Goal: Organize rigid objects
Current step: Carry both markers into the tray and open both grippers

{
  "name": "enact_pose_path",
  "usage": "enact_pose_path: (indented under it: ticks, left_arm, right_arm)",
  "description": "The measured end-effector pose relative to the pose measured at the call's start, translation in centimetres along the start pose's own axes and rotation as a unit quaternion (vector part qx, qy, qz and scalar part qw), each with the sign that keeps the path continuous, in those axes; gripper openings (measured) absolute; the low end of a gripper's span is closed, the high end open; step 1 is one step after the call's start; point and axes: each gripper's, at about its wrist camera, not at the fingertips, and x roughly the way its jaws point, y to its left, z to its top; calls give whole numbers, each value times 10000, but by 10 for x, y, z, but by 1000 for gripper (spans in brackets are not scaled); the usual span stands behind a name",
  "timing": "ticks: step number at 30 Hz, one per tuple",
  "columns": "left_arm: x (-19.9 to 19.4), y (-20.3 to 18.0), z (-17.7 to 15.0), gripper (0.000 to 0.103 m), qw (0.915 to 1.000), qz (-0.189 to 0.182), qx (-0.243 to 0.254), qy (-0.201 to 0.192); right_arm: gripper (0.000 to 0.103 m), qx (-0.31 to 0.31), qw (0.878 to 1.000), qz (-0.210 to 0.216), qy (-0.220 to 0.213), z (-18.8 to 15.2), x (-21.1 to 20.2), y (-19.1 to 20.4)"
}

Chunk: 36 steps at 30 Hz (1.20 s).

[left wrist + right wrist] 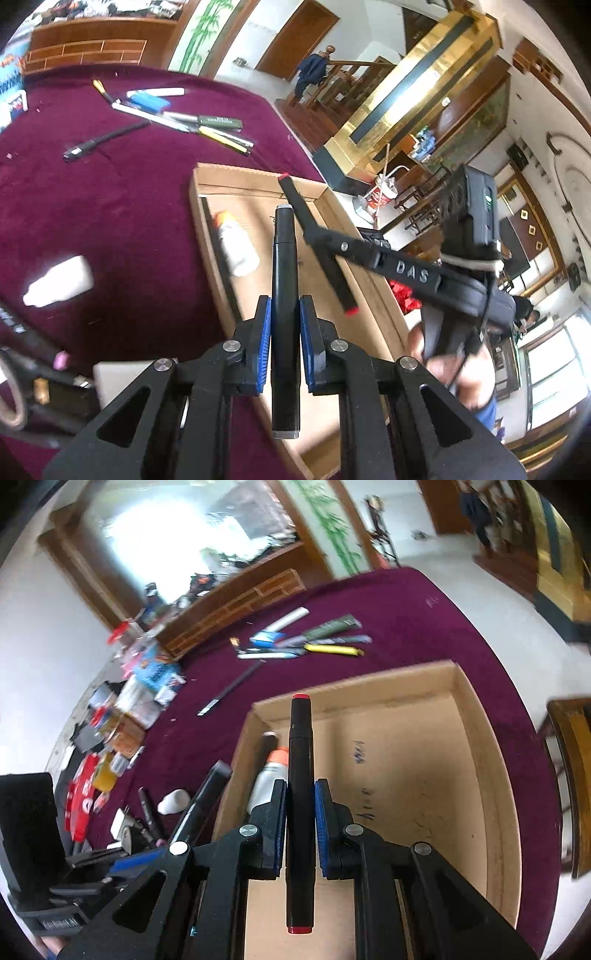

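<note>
My left gripper [285,314] is shut on a black marker with grey ends [284,295], held above the near edge of a shallow cardboard box [258,177]. My right gripper [300,805] is shut on a black marker with red ends [300,794], held over the same box [476,716]. The right gripper also shows in the left wrist view [317,243], with the red-ended marker [314,240] crossing over the box. Inside the box lie a white bottle with an orange cap [236,247] and a dark marker along the left wall [267,746].
A purple cloth [129,177] covers the round table. Several pens and markers [177,114] lie in a pile at the far side, with one black pen [103,142] apart. A small white bottle [59,282] lies left of the box. Clutter of packets [129,701] lines the table's left.
</note>
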Motion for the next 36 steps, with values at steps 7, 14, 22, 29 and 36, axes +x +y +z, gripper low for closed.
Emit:
enact_pose_path:
  ticks: [7, 14, 22, 29, 36]
  left_arm:
    - [42, -11, 6, 12, 9996, 243, -83, 78]
    - [58, -18, 6, 12, 9978, 657, -36, -65]
    - [63, -14, 9, 12, 9963, 856, -98, -27]
    - [69, -11, 11, 12, 9965, 804, -219, 102]
    - [69, -11, 12, 12, 9965, 796, -212, 115]
  right_arm:
    - [13, 52, 9995, -273, 134, 2, 6, -15]
    - [13, -8, 9986, -418, 308, 0, 15, -16]
    - [13, -7, 9977, -462, 504, -4, 25, -14]
    - [13, 92, 9977, -380, 553, -4, 27, -16]
    - [13, 168, 9978, -326, 555, -3, 29, -17]
